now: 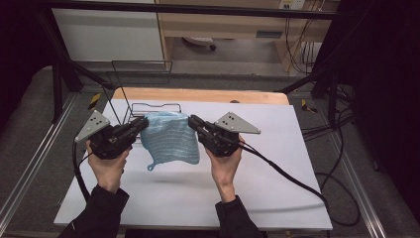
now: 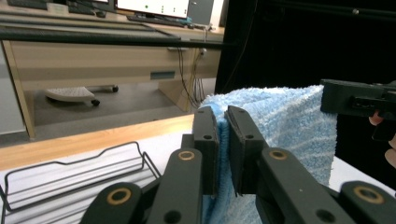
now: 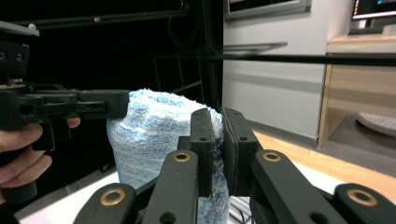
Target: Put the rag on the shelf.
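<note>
Towel (image 1: 170, 136), soft and light, hanging limp above the table (image 1: 277, 188); my left gripper (image 1: 143, 123) and right gripper (image 1: 193, 121) pinch its top corners, the best holds.

In the left gripper view, the near edge of the blue cloth (image 2: 280, 135) is hidden between the jaws of the left gripper (image 2: 224, 140), and its lower part runs out past the bottom edge. The far corner is covered by the tip of the right gripper (image 2: 355, 100), whose body and hand are cut off at the right edge. In the right gripper view, the cloth's (image 3: 149, 140) bottom is likewise cut off, so its hanging end cannot be seen there. From the high view, the wire rack (image 1: 148, 106) is partly hidden behind the cloth (image 1: 171, 136), and the pinched corners are too small to make out. Both forearms leave the bottom edge.
</note>
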Demonstrator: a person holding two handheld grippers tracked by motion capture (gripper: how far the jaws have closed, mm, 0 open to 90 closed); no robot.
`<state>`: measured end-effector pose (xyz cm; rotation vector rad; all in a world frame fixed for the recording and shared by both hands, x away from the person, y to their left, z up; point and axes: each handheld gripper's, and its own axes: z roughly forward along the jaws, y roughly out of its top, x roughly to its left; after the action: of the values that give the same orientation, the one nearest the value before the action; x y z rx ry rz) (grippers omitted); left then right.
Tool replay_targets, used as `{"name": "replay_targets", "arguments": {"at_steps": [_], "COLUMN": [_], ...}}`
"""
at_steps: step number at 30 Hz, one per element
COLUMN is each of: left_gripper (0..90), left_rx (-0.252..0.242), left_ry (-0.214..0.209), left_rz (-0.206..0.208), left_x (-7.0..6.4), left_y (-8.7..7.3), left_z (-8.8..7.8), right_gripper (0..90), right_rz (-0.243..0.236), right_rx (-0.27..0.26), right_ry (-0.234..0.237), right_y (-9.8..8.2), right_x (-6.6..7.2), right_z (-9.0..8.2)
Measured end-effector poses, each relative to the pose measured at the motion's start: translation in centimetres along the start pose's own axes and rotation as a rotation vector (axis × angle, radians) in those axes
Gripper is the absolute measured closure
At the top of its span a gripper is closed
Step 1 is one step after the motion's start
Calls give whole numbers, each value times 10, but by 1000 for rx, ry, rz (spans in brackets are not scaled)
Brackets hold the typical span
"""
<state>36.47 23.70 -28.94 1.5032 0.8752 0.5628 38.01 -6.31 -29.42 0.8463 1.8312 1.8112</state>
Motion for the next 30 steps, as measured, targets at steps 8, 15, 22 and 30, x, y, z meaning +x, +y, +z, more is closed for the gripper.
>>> {"name": "replay_targets", "arguments": {"at_steps": [8,15,22,30], "left_gripper": [825,826,826,826], "left_rx": [-52,-97,-132,-161], "left_ry": [19,31,45,73], "left_rz": [0,-6,-6,2], "left_x": [7,13,20,28], "left_y": [16,28,40,59], "left_z": [-6,-12,-14,-16], "right_gripper": [841,842,841,841], "right_rz": [-35,-55,-58,-80], "right_rx": [-43,-67,-104,-125], "right_ry": [-11,-26,-30,-34], "right_y": [11,22,35,52], "right_x": [11,18,19,22], "right_z": [12,24,36,50]}}
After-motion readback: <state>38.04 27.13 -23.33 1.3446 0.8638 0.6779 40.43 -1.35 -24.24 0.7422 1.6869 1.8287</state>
